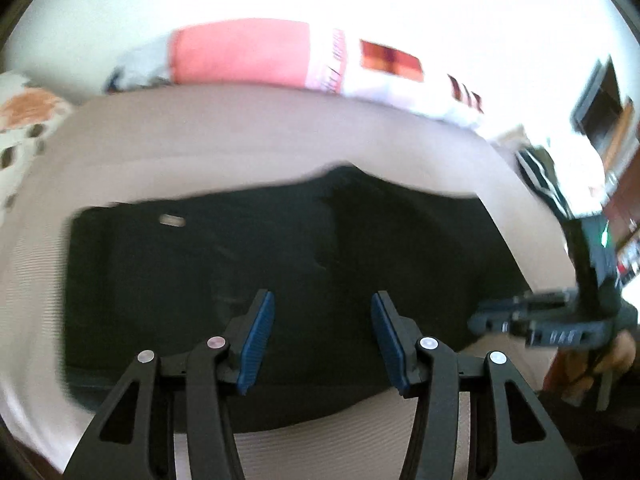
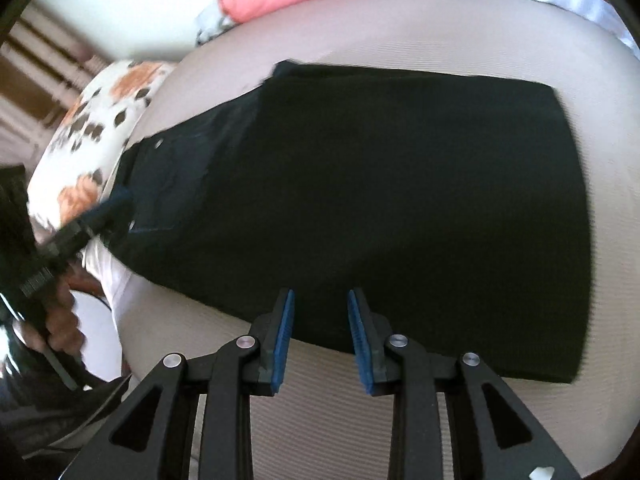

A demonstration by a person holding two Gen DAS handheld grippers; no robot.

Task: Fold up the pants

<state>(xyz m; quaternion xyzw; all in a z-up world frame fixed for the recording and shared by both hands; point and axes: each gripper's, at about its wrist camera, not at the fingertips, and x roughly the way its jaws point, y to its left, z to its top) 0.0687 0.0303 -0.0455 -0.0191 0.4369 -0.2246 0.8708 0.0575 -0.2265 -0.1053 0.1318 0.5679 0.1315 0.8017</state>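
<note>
Two empty tools (image 1: pixel 322 308) (image 2: pixel 321 304) above folded dark pants (image 2: pixel 380 184) on beige bedding (image 2: pixel 400 28).

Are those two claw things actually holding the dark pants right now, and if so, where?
No. Both the left gripper and right gripper hang open above the folded pants, with nothing pinched between their blue pads.

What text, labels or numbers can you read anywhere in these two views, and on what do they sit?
None can be read.
Pink pillow: dark marks along its striped end, too blurred to tell if they are lettering.
Pants: small pale tag or rivet near the waistband, no legible print.
Right gripper body in the left wrist view: raised marks on its side, too blurred to read.
Shelf items at the far right edge: too small.
</note>
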